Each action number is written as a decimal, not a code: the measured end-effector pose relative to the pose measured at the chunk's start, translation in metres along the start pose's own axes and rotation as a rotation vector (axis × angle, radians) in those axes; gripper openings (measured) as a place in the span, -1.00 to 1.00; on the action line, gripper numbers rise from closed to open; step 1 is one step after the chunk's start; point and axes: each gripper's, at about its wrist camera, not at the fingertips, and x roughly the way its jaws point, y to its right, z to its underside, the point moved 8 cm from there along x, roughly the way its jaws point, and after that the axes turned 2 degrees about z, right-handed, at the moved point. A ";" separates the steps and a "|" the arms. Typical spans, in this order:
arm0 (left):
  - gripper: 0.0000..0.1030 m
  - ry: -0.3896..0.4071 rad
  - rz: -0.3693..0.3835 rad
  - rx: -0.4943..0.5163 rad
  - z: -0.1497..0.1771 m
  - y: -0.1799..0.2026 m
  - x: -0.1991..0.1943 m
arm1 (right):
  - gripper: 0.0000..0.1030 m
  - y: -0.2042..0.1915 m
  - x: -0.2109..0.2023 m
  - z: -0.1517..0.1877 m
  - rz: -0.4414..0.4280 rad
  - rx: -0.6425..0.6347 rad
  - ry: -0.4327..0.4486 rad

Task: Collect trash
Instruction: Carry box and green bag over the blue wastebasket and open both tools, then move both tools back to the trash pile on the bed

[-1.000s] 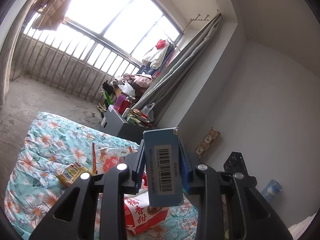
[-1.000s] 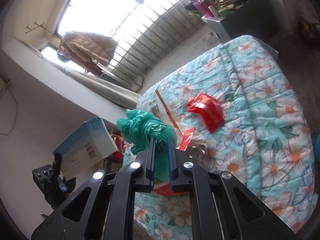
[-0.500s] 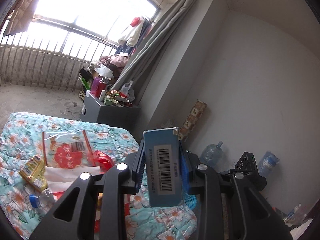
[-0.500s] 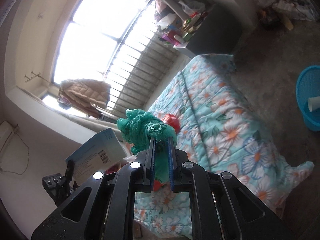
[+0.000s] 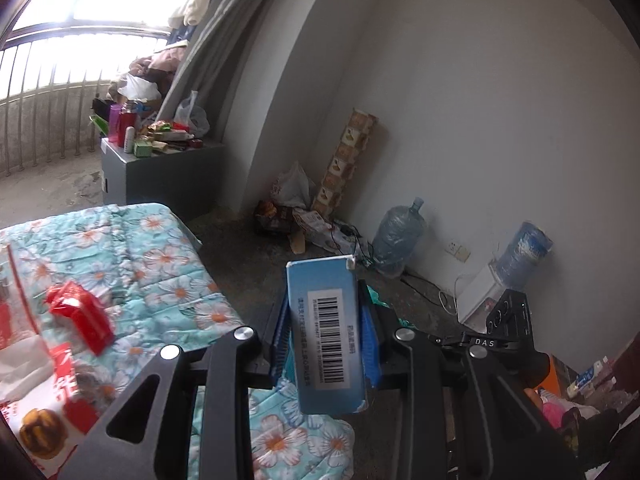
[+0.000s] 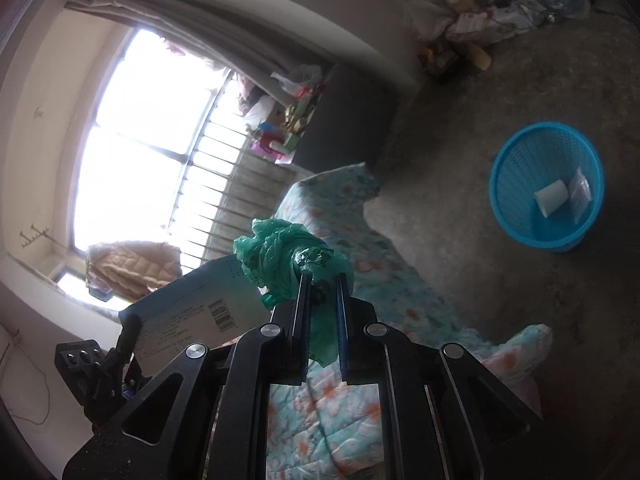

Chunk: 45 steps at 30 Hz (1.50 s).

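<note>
Grippers both loaded. Left gripper (image 5: 325, 330) clamped a light blue rectangular cardboard box (image 5: 326, 332) with a white barcode label between its blue-padded fingers (image 5: 281, 330); box stood upright, sticking out past the fingertips. Right gripper (image 6: 319, 304) pinched a crumpled green plastic bag (image 6: 286, 256), narrow gap, wad bulging above the pads (image 6: 303, 300). In the right wrist view the same box showed at lower left, just beside the bag.

Below both grippers lay a teal floral quilted mattress (image 5: 160, 248) on the floor. Near its left edge in the left wrist view: a red crinkled foil wrapper (image 5: 78, 314), and a white-and-red printed snack bag (image 5: 40, 400) at the lower left corner.

Past the mattress's near corner, on the bare concrete floor (image 6: 460, 128), stood a round blue plastic mesh basket (image 6: 516, 172), well apart from both grippers, with a white paper cup (image 6: 551, 198) and a clear wrapper (image 6: 580, 194) inside.

Further off: a grey cabinet (image 5: 160, 176) cluttered on top, two blue water jugs (image 5: 398, 236) by the white wall, a barred window (image 6: 132, 120).
</note>
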 end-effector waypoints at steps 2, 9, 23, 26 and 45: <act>-0.42 -0.049 0.022 0.000 0.002 0.013 0.031 | -0.81 0.018 -0.003 -0.008 0.032 0.029 0.023; -0.42 -0.251 0.037 0.030 0.024 0.050 0.156 | -0.81 0.092 -0.024 -0.043 0.144 0.167 0.139; -0.39 -0.484 -0.058 0.121 0.089 0.054 0.358 | -0.69 0.236 0.016 -0.084 0.380 0.390 0.191; -0.09 -0.560 -0.122 0.081 0.107 0.037 0.389 | 0.19 0.273 0.042 -0.088 0.359 0.492 0.119; 0.39 -0.396 -0.055 -0.010 0.054 0.045 0.244 | 0.30 0.215 0.010 -0.032 0.318 0.409 0.110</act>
